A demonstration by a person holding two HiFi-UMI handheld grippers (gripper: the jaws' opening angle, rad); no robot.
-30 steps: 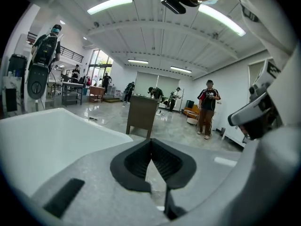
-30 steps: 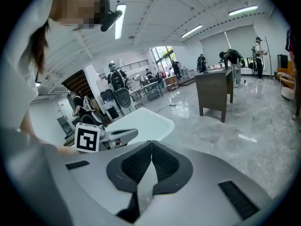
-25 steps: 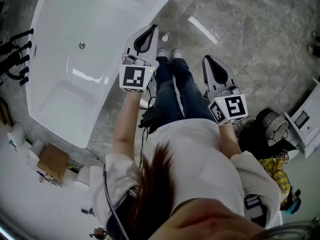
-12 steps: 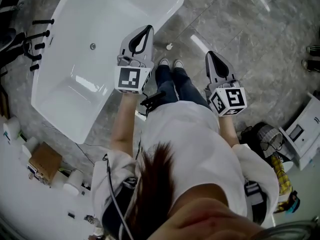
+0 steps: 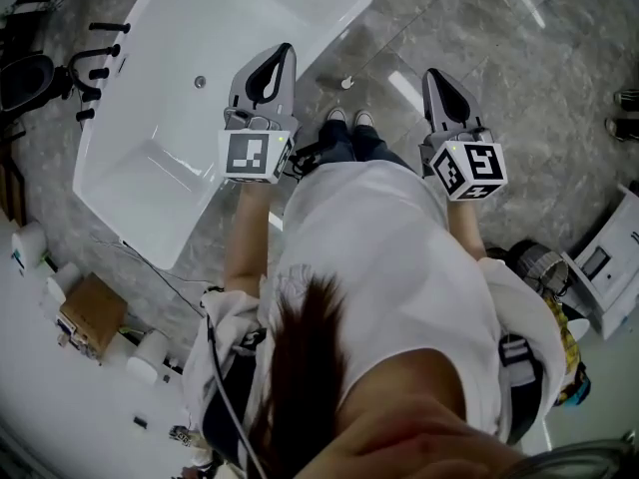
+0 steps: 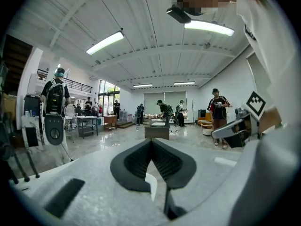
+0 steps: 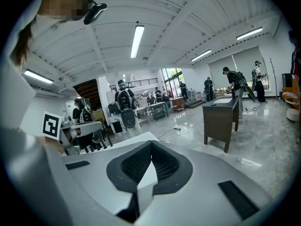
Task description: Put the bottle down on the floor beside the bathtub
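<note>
Standing on the grey floor with the tub stretching off toward 10 o'clock. Holding the left claw and the right claw up in front of the chest, both pointing toward 12 o'clock. Keeping each clenched pad to pad on nothing, with only the open hall showing past the tips in both gripper views. Spotting a small white round object, probably the bottle seen from above, at 12 o'clock from the shoes. Sitting on the floor just beside the tub's near corner, well clear of both claws, though too small to identify for certain. Judging the task as good as finished: the likely bottle resting beside the tub, with neither claw touching it. Finding no other bottle in any view, and nothing left to do beyond backing away.
</note>
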